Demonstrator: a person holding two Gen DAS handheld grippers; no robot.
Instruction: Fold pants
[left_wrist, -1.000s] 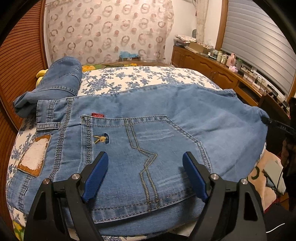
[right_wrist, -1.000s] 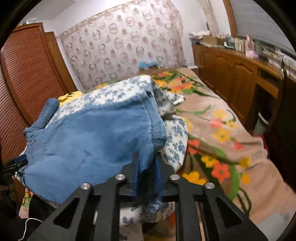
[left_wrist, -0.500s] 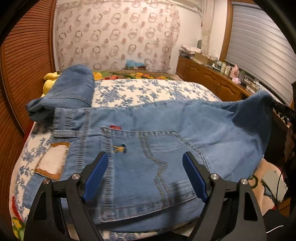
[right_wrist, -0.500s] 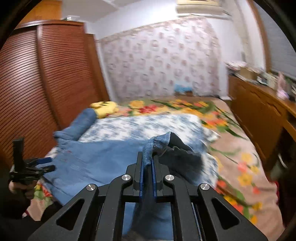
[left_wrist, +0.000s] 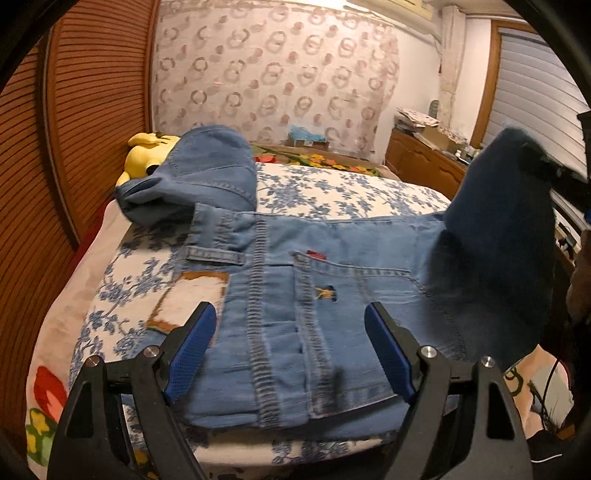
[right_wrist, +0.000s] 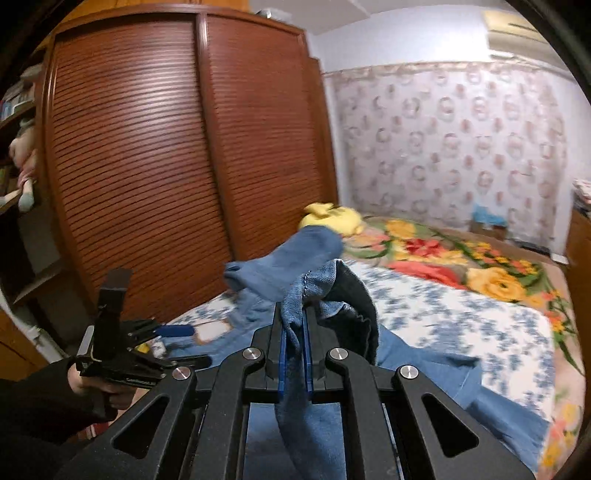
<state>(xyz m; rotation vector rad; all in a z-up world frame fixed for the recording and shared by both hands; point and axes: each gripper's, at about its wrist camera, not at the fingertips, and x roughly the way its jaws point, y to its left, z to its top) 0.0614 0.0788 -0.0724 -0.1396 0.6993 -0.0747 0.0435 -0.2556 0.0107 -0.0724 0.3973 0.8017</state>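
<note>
Only unreadable labels mark the jeans (left_wrist: 332, 280): red tab (left_wrist: 316, 254), worn patch (left_wrist: 192, 299).

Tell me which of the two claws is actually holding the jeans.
The right claw: its blue pads are shut on a bunched edge of the jeans. The left claw is open over them, gripping nothing.

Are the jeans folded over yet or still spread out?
Mid-fold. The jeans lie mostly flat on the bed, but the right gripper is shut on one leg end, lifted off it; the left gripper hovers open.
</note>
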